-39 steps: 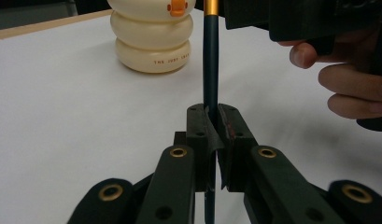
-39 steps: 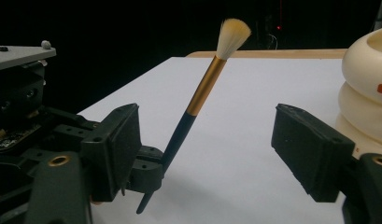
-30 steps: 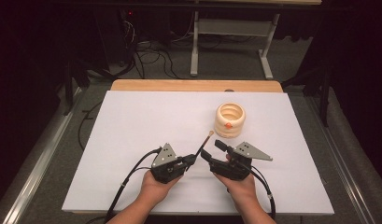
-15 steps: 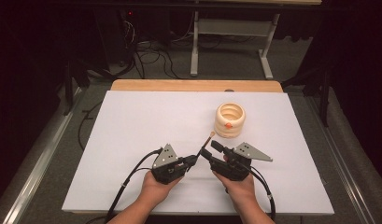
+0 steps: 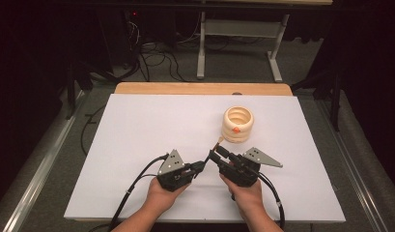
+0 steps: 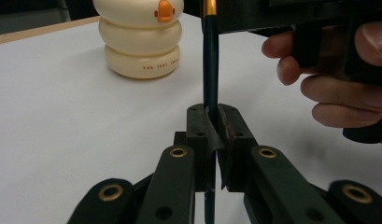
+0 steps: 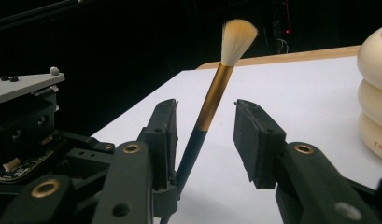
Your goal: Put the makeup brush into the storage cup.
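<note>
A makeup brush (image 7: 215, 93) with a dark handle, gold ferrule and pale bristles stands tilted between the two grippers. My left gripper (image 6: 211, 112) is shut on the lower handle of the brush (image 6: 210, 60). My right gripper (image 7: 205, 116) is open, its jaws on either side of the brush near the ferrule, not pressing it. In the high view the left gripper (image 5: 199, 166) and right gripper (image 5: 215, 155) meet at the table's front middle, and the brush (image 5: 217, 143) points toward a cream ribbed holder (image 5: 237, 124) with an orange mark.
The white table top (image 5: 151, 125) spreads wide to the left and behind the grippers. A wooden edge (image 5: 200, 88) runs along the back. The cream holder (image 6: 142, 42) stands close ahead and to the right of the hands. Cables trail from both grippers toward the front edge.
</note>
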`<state>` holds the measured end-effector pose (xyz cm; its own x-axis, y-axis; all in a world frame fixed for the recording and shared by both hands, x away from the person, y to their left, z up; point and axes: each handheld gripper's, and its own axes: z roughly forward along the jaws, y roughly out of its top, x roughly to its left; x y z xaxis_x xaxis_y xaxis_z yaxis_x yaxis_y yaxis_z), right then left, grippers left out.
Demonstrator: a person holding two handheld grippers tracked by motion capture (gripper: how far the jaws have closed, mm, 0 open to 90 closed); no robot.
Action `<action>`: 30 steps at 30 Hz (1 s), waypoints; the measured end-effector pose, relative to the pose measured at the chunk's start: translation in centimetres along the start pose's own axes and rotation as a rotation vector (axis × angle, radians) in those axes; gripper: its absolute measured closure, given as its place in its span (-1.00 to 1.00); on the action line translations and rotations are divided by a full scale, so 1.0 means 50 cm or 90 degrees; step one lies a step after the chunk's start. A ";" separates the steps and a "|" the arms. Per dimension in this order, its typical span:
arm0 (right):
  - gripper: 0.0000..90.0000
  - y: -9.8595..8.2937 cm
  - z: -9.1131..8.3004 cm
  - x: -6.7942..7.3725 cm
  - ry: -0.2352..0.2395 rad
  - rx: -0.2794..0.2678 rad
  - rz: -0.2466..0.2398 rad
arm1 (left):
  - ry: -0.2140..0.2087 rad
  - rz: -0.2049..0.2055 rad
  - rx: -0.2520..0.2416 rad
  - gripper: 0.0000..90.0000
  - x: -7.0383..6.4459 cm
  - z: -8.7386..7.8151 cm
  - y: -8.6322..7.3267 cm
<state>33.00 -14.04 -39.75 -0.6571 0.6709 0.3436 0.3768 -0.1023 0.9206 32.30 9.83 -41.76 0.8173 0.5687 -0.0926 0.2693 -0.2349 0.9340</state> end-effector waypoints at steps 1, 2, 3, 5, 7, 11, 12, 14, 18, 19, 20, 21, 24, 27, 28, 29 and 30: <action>0.41 -0.001 0.001 0.000 0.002 -0.001 0.001 | 0.000 0.001 0.000 0.87 0.000 0.000 0.000; 0.42 -0.001 0.002 0.000 0.001 -0.001 0.001 | -0.001 0.002 0.001 0.87 -0.001 0.000 0.000; 0.43 -0.001 0.002 0.001 0.002 -0.002 0.002 | -0.001 0.002 0.001 0.87 -0.001 0.000 0.000; 0.46 -0.001 0.002 0.001 -0.001 -0.003 0.002 | -0.002 0.002 0.001 0.87 -0.001 0.001 0.000; 0.48 -0.001 0.002 0.000 -0.002 -0.004 0.003 | -0.002 0.002 0.001 0.87 -0.001 0.001 0.000; 0.51 -0.003 0.004 -0.001 -0.001 -0.003 0.007 | -0.002 0.003 0.002 0.87 -0.002 0.002 -0.001; 0.52 -0.003 0.004 -0.001 -0.002 -0.004 0.009 | -0.002 0.003 0.003 0.87 -0.002 0.002 -0.001; 0.54 -0.004 0.006 0.000 -0.001 -0.003 0.013 | -0.002 0.004 0.002 0.87 -0.003 0.002 -0.001; 0.57 -0.005 0.007 -0.001 -0.001 -0.004 0.011 | -0.003 0.004 0.002 0.87 -0.003 0.002 -0.001; 0.57 -0.005 0.007 -0.001 -0.002 -0.003 0.012 | -0.004 0.004 0.002 0.87 -0.003 0.002 -0.001; 0.57 -0.005 0.007 -0.001 -0.002 -0.003 0.012 | -0.004 0.004 0.001 0.87 -0.003 0.002 -0.001; 0.58 -0.005 0.007 -0.002 -0.002 -0.002 0.011 | -0.004 0.004 0.001 0.87 -0.004 0.002 -0.001; 0.62 -0.006 0.007 -0.002 -0.003 -0.001 0.012 | -0.004 0.004 0.000 0.87 -0.004 0.002 -0.001; 0.64 -0.006 0.007 -0.002 -0.003 -0.001 0.013 | -0.004 0.004 0.000 0.87 -0.004 0.002 -0.001; 0.66 -0.006 0.007 -0.002 -0.002 -0.001 0.014 | -0.004 0.004 0.001 0.87 -0.004 0.002 -0.001; 0.66 -0.006 0.007 -0.002 -0.002 -0.001 0.014 | -0.004 0.004 0.001 0.87 -0.005 0.002 -0.001; 0.67 -0.006 0.007 -0.002 -0.002 -0.002 0.015 | -0.004 0.004 0.001 0.87 -0.005 0.002 -0.001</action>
<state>33.18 -13.83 -40.13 -0.6466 0.6701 0.3644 0.3904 -0.1197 0.9128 32.15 9.62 -41.82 0.8223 0.5620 -0.0889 0.2649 -0.2399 0.9339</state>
